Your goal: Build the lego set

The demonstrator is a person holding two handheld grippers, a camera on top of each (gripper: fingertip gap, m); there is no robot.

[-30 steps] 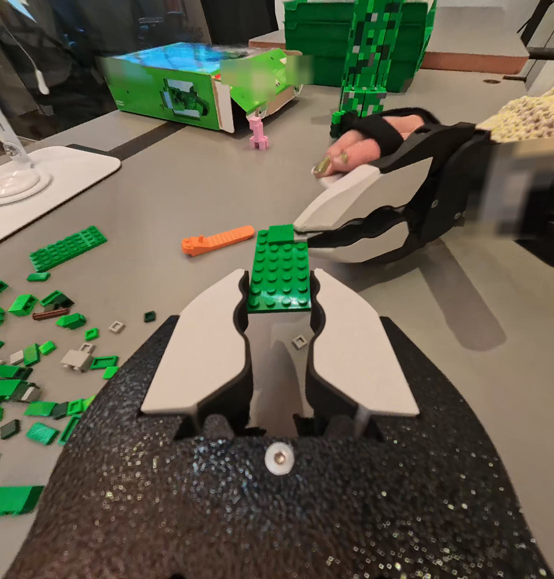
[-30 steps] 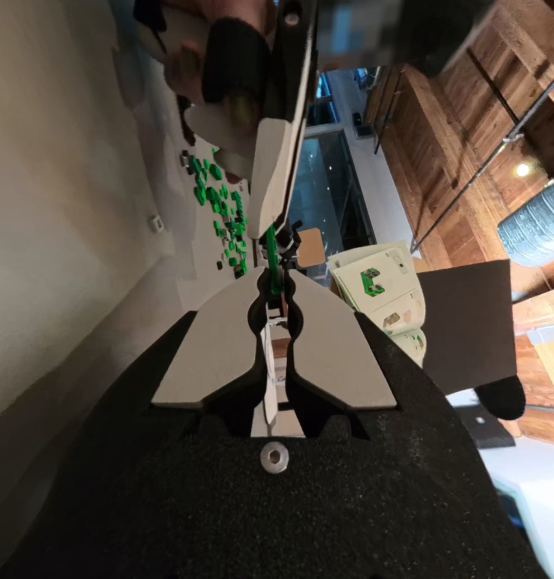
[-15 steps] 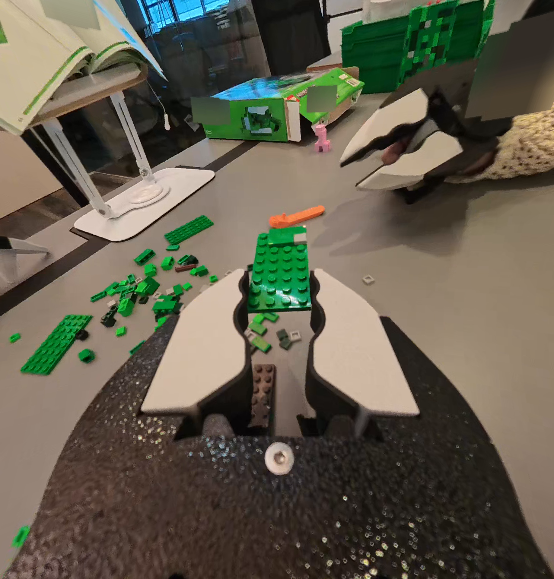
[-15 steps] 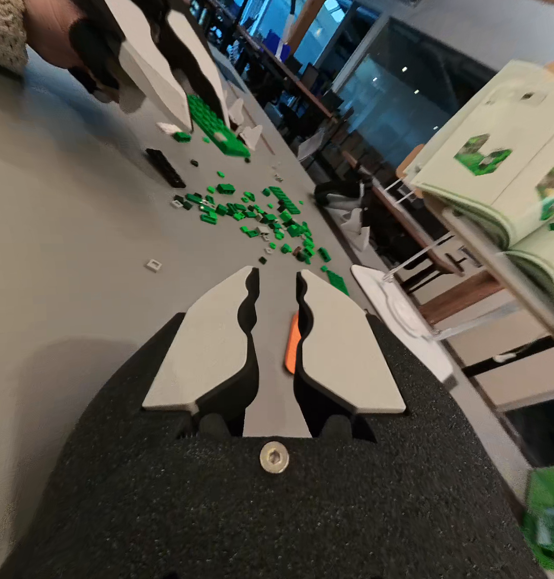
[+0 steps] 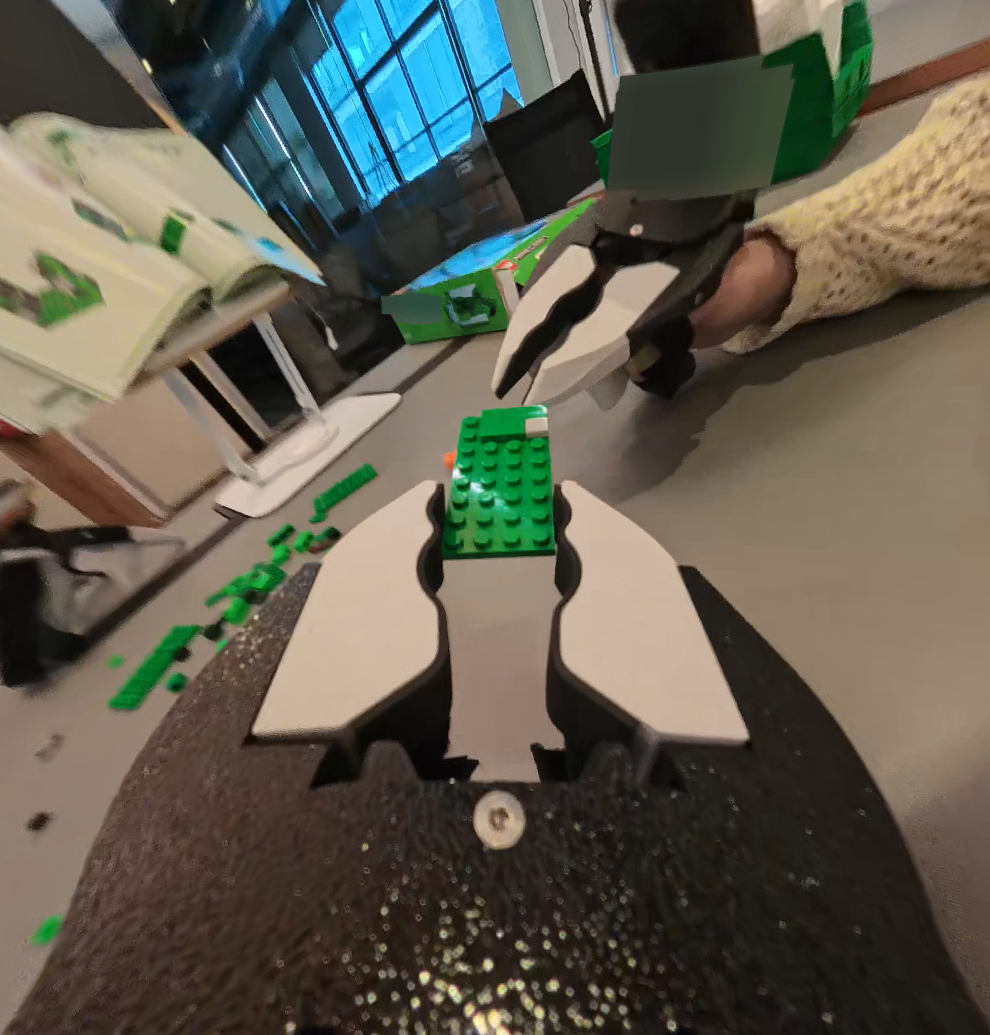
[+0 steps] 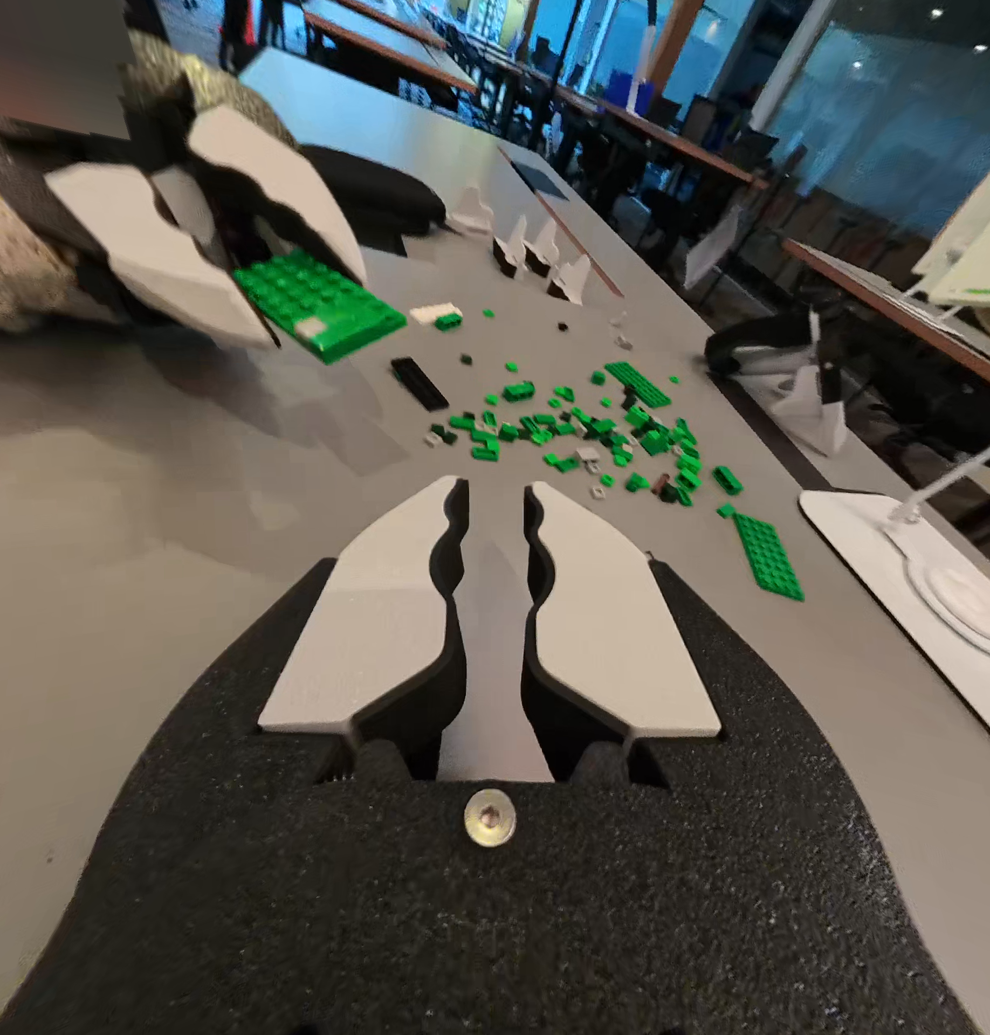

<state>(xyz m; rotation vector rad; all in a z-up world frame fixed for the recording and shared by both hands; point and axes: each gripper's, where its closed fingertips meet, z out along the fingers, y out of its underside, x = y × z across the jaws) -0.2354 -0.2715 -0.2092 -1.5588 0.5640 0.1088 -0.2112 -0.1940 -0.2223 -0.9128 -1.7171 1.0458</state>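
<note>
Left gripper (image 5: 501, 504) clamps the flat green studded plastic plate (image 5: 504, 493), lifted clear of the grey table (image 5: 817, 560) — likely steadied for pressing. Right gripper (image 6: 495, 493), beyond the plate — jaws narrowly parted, empty.

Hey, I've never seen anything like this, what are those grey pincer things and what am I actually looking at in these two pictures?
They are hand-held grippers, one in each of a person's hands, each carrying a camera that looks along its two fingers. So each picture is one gripper's own view. The left gripper is shut on a green studded plate with small pieces at its far end, held above the grey table. The right gripper is open and empty; the left view shows it just beyond the plate. On the table lie loose green bricks, a black plate, another green plate and a green box. An instruction booklet sits on a stand.
</note>
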